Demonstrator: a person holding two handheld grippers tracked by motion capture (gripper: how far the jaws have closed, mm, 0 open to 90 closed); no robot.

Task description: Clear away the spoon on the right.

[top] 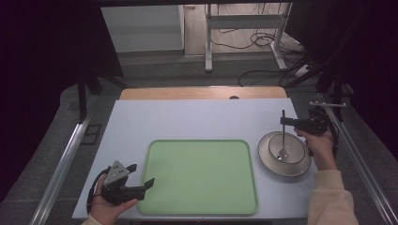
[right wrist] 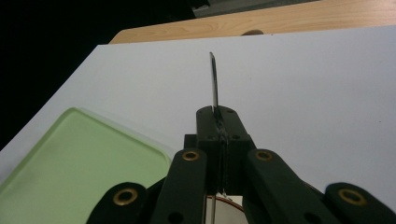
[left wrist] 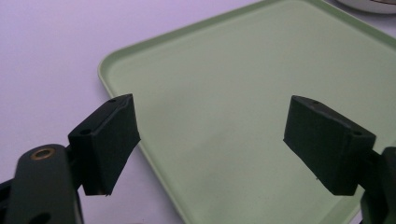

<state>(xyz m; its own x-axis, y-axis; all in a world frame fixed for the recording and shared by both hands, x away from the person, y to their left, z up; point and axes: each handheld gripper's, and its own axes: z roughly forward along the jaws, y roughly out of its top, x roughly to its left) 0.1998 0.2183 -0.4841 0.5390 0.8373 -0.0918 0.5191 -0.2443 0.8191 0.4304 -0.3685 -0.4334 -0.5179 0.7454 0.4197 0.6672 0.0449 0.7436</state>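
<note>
A person sits at a pale lavender-white table (top: 197, 119) with a two-jaw gripper in each hand. In the middle of the table lies a light green tray (top: 199, 177) with rounded corners, nothing on it. To its right sits a shallow round bowl (top: 284, 153), grey with a darker rim.

The right gripper (top: 287, 121) is clenched on the thin metal handle of a spoon (top: 283, 140). The spoon stands nearly upright, its handle tip rising above the jaws and its scoop end down inside the bowl, at or just above the bottom. In the right gripper view the two black jaws meet on the handle (right wrist: 214, 86), which pokes up between them as a narrow dark strip.

The left gripper (top: 140, 177) rests low at the near left corner of the tray with its jaws spread wide and nothing between them. Its own view looks across the tray's bare green surface (left wrist: 243, 93).

The step in hand looks like picking the spoon out of the bowl, with the grip already made. The next move likely calls for a straight lift until the scoop clears the rim, then a steady carry left toward the tray without letting the slim handle swivel in the jaws.

No brand, label or writing can be read anywhere.
</note>
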